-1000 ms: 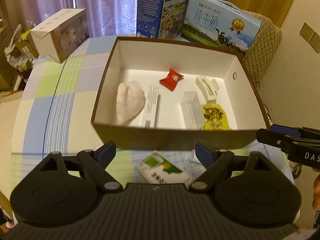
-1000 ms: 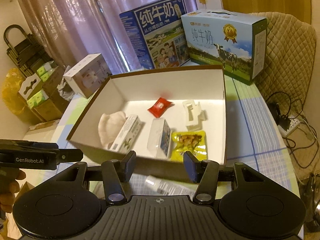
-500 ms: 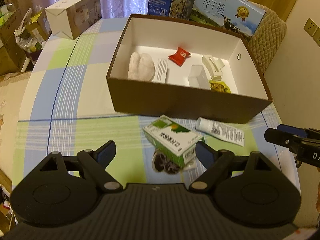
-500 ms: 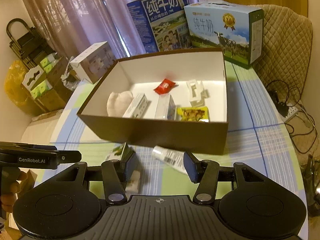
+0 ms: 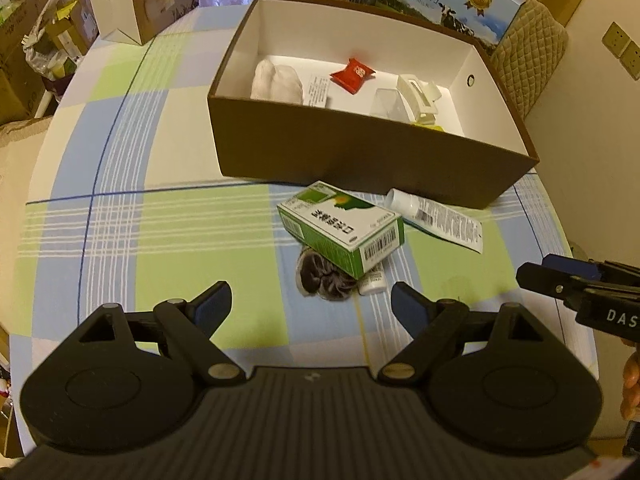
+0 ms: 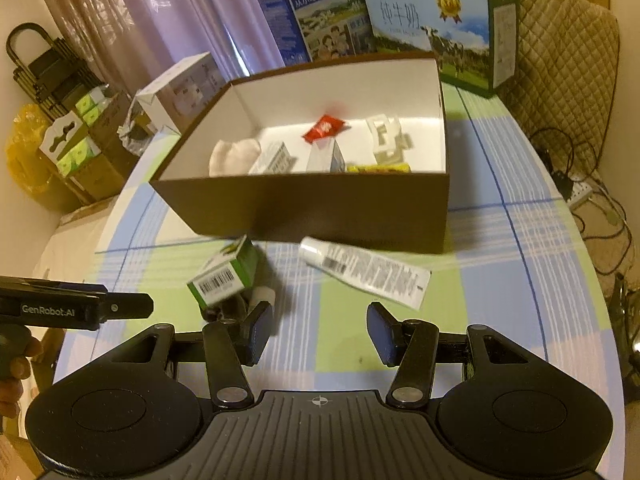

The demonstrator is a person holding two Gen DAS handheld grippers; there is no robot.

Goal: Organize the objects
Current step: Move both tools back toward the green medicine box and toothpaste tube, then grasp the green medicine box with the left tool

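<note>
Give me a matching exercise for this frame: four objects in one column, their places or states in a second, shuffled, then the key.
1. red packet
2. green box
3. white tube
4. left gripper

A. lying flat on the cloth, just outside the carton's front wall
B. open, nothing between its fingers
C. inside the carton
D. propped up on a dark bundle and a small bottle

Pairs: 1-C, 2-D, 3-A, 4-B
</note>
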